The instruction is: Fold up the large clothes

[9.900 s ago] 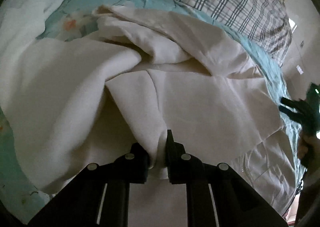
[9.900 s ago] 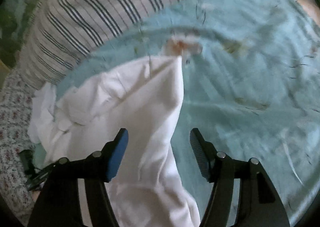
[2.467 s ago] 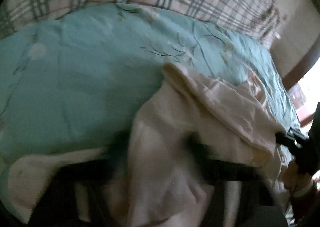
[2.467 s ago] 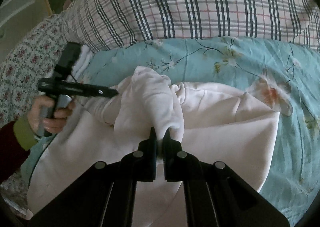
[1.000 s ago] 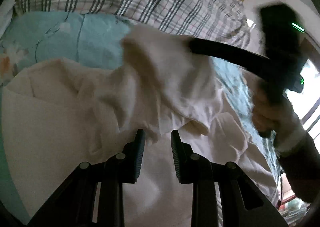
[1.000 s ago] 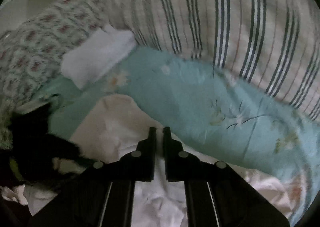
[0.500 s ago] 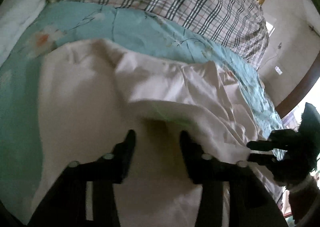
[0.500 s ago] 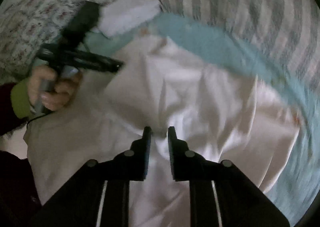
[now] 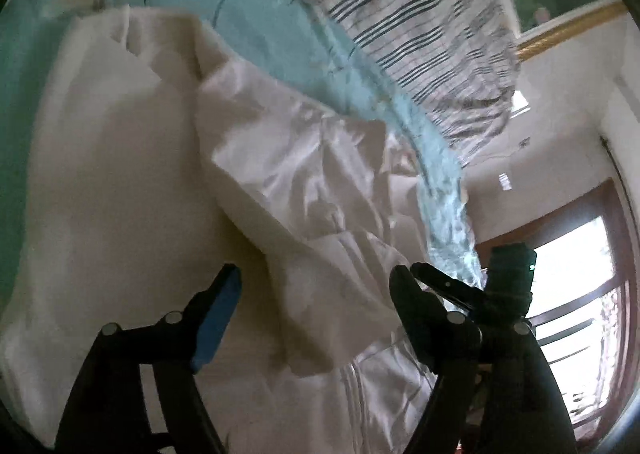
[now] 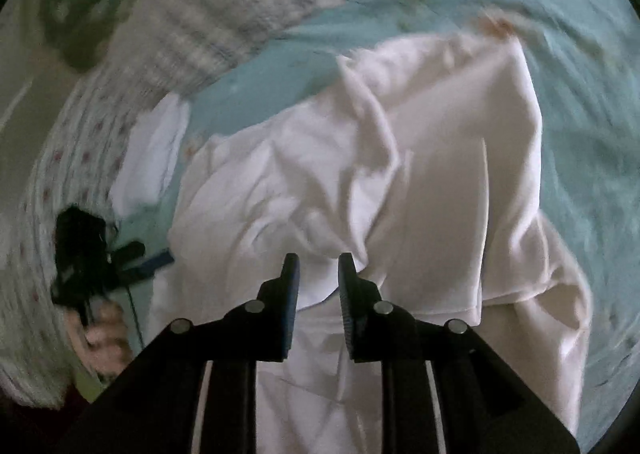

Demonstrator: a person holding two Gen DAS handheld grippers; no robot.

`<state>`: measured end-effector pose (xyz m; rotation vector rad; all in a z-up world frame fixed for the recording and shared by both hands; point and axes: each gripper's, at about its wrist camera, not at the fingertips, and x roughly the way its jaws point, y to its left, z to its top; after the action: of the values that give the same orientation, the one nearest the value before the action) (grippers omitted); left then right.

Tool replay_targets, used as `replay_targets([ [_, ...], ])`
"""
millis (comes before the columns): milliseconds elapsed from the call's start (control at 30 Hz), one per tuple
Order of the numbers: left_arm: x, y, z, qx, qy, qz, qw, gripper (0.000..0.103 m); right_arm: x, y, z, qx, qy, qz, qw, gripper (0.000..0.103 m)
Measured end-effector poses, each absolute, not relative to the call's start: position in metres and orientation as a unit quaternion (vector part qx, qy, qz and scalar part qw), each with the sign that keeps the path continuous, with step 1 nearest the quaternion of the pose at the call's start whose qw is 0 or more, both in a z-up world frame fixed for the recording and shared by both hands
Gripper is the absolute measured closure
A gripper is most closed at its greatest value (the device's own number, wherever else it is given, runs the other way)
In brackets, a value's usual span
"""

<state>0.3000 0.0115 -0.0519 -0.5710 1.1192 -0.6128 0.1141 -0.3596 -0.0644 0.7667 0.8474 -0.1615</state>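
Loosely heaped cream garment (image 9: pixel 132 157), beneath left gripper (image 9: pixel 316 286), jaws just opening wide

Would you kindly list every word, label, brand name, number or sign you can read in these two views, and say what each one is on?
None: no readable text shows in either view.
The cream garment shows no label or print.
The teal bedspread has only a flower pattern, and the plaid pillow only stripes.
The small marks on the far wall are too small to read.

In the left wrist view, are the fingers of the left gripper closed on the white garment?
No, the left gripper stands wide open over the white garment.
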Motion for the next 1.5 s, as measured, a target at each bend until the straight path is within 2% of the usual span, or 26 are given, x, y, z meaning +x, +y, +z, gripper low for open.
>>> replay_targets([
  [67,0.308,0.007,-0.06,-0.262,0.523,-0.278,0.762,0.03,0.119,-0.36,-0.07,0.383,0.403,-0.077,0.828,0.076],
  [100,0.311,0.003,-0.063,-0.256,0.527,-0.28,0.76,0.042,0.122,-0.36,-0.075,0.399,0.403,-0.073,0.82,0.072],
  [133,0.312,0.0,-0.064,-0.252,0.528,-0.283,0.76,0.069,0.124,-0.361,-0.078,0.413,0.403,-0.069,0.814,0.07],
  [200,0.313,-0.007,-0.067,-0.235,0.53,-0.294,0.76,0.1,0.129,-0.362,-0.086,0.434,0.407,-0.068,0.801,0.069],
  [267,0.309,-0.014,-0.064,-0.203,0.519,-0.295,0.776,0.098,0.133,-0.358,-0.089,0.43,0.415,-0.066,0.799,0.069],
  [300,0.308,-0.017,-0.059,-0.188,0.511,-0.295,0.785,0.099,0.137,-0.356,-0.09,0.422,0.42,-0.066,0.8,0.081],
  [333,0.309,-0.018,-0.053,-0.179,0.498,-0.296,0.795,0.099,0.139,-0.355,-0.089,0.417,0.421,-0.066,0.803,0.097],
  [400,0.309,-0.014,-0.033,-0.172,0.462,-0.302,0.816,0.099,0.142,-0.358,-0.078,0.406,0.4,-0.07,0.819,0.099],
  [533,0.302,0.002,0.026,-0.172,0.336,-0.332,0.865,0.1,0.133,-0.362,-0.018,0.364,0.277,-0.072,0.886,0.099],
  [600,0.292,-0.002,0.039,-0.131,0.294,-0.322,0.89,0.1,0.13,-0.349,0.011,0.302,0.228,-0.083,0.922,0.099],
  [667,0.287,-0.006,0.03,-0.099,0.297,-0.304,0.9,0.1,0.132,-0.335,0.02,0.26,0.22,-0.085,0.937,0.099],
  [767,0.277,-0.009,-0.007,-0.08,0.338,-0.299,0.889,0.099,0.137,-0.315,0.0,0.221,0.269,-0.078,0.934,0.099],
  [900,0.258,-0.005,-0.047,-0.071,0.391,-0.294,0.869,0.097,0.124,-0.298,-0.043,0.23,0.333,-0.036,0.914,0.095],
  [933,0.254,-0.002,-0.053,-0.073,0.401,-0.292,0.865,0.093,0.115,-0.299,-0.054,0.237,0.354,-0.029,0.904,0.094],
  [967,0.25,0.004,-0.058,-0.079,0.411,-0.29,0.861,0.091,0.112,-0.299,-0.061,0.246,0.368,-0.023,0.896,0.088],
  [1000,0.246,0.011,-0.061,-0.089,0.42,-0.289,0.856,0.081,0.107,-0.301,-0.066,0.258,0.377,-0.021,0.889,0.086],
  [1033,0.242,0.019,-0.064,-0.1,0.426,-0.289,0.851,0.061,0.101,-0.305,-0.069,0.269,0.379,-0.023,0.885,0.085],
  [1100,0.24,0.032,-0.063,-0.129,0.43,-0.28,0.848,0.039,0.091,-0.317,-0.066,0.296,0.368,-0.03,0.881,0.079],
  [1200,0.248,0.038,-0.056,-0.173,0.43,-0.28,0.841,0.029,0.092,-0.341,-0.061,0.329,0.347,-0.063,0.876,0.063],
  [1233,0.253,0.038,-0.054,-0.186,0.433,-0.277,0.837,0.023,0.096,-0.347,-0.062,0.337,0.347,-0.076,0.872,0.063],
  [1333,0.277,0.03,-0.056,-0.204,0.462,-0.258,0.824,0.023,0.113,-0.366,-0.068,0.371,0.352,-0.095,0.854,0.063],
  [1367,0.283,0.025,-0.059,-0.195,0.47,-0.251,0.824,0.025,0.121,-0.369,-0.072,0.379,0.36,-0.1,0.847,0.063],
  [1400,0.287,0.017,-0.062,-0.173,0.474,-0.242,0.829,0.037,0.129,-0.373,-0.079,0.384,0.374,-0.108,0.837,0.063],
  [1433,0.29,0.008,-0.064,-0.154,0.478,-0.238,0.831,0.064,0.135,-0.372,-0.085,0.384,0.388,-0.111,0.83,0.063],
  [1467,0.292,0.001,-0.068,-0.137,0.486,-0.236,0.83,0.08,0.141,-0.372,-0.09,0.383,0.403,-0.113,0.824,0.073],
  [1500,0.291,-0.005,-0.071,-0.116,0.493,-0.231,0.831,0.1,0.145,-0.371,-0.093,0.38,0.409,-0.116,0.821,0.1],
])
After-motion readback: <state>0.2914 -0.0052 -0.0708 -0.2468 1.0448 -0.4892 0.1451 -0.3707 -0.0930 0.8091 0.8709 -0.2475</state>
